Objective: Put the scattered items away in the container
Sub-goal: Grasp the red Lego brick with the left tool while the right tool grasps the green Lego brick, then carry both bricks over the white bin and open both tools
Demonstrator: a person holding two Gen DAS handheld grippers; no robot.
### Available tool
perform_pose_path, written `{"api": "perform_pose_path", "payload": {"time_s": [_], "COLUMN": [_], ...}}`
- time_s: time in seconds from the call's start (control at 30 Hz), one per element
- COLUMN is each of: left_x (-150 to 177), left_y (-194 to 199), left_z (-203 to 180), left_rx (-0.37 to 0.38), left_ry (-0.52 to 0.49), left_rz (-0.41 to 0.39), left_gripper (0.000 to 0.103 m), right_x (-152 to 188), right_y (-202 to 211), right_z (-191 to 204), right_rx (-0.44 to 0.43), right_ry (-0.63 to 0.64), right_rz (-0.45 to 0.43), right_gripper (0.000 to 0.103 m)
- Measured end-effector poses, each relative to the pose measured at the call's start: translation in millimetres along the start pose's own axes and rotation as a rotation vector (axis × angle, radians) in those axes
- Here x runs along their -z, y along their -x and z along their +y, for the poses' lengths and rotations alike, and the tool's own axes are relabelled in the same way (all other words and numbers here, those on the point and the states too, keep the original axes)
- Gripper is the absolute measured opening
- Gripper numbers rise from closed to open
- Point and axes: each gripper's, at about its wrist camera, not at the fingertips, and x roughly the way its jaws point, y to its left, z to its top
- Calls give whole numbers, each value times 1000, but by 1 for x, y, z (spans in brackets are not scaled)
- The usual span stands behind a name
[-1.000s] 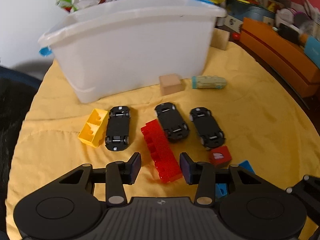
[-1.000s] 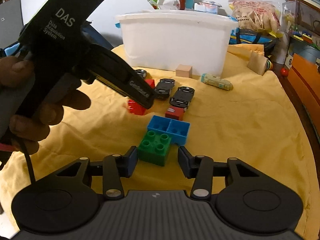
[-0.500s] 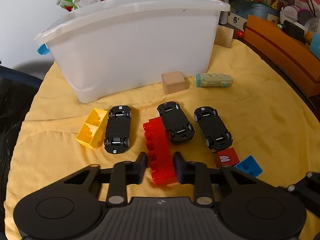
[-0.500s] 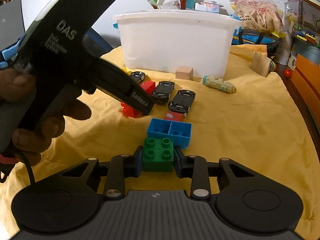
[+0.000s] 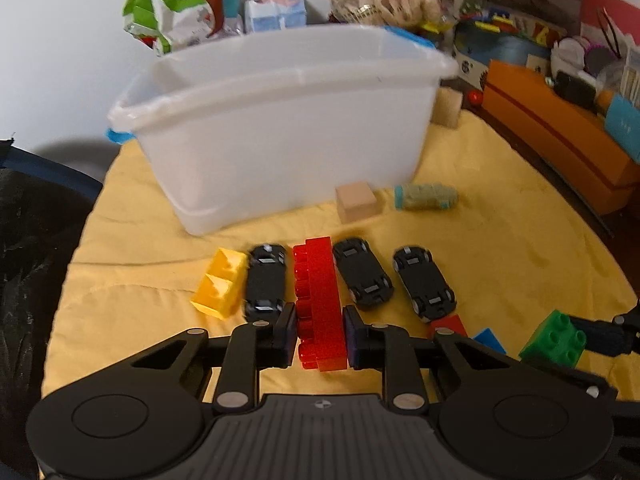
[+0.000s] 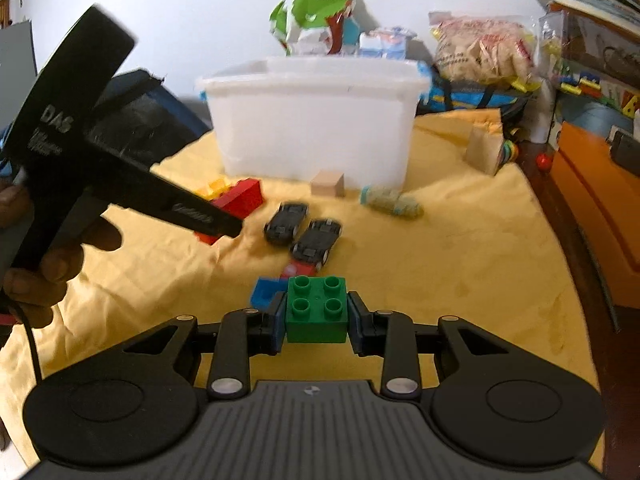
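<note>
The left tongs point(image 5: 320, 334) are clamped on the long red brick point(image 5: 319, 304), seemingly lifted. The right tongs point(image 6: 316, 322) pinch the green block point(image 6: 316, 310). Just beyond lie toy cars point(image 5: 362, 272) on the yellow cloth point(image 5: 500, 248); farther ahead stands the white tub point(image 5: 280, 132).

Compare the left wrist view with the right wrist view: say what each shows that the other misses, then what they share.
Only the left wrist view shows the left gripper shut on the red brick from its own side, and a third black toy car beside the yellow brick. Only the right wrist view shows the person's hand around the left gripper's handle. Both show the white bin, the wooden cube, and the green brick clamped in the right gripper.
</note>
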Motion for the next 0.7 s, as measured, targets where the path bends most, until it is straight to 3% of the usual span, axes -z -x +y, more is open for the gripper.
{"api": "perform_pose_path", "payload": {"time_s": [0.3, 0.7], "left_x": [-33, -103], "left_y": [30, 63], "left_z": [22, 51], "left_rx": [-22, -61], "left_ry": [49, 51], "left_rz": [-55, -139], "left_gripper": [27, 27], "right_x": [-38, -128], "right_y": [1, -15], "right_z": [-5, -23], "right_rx": [-1, -2], "right_ry": [-21, -52], "right_rz": [-76, -182], "right_gripper": [34, 34]}}
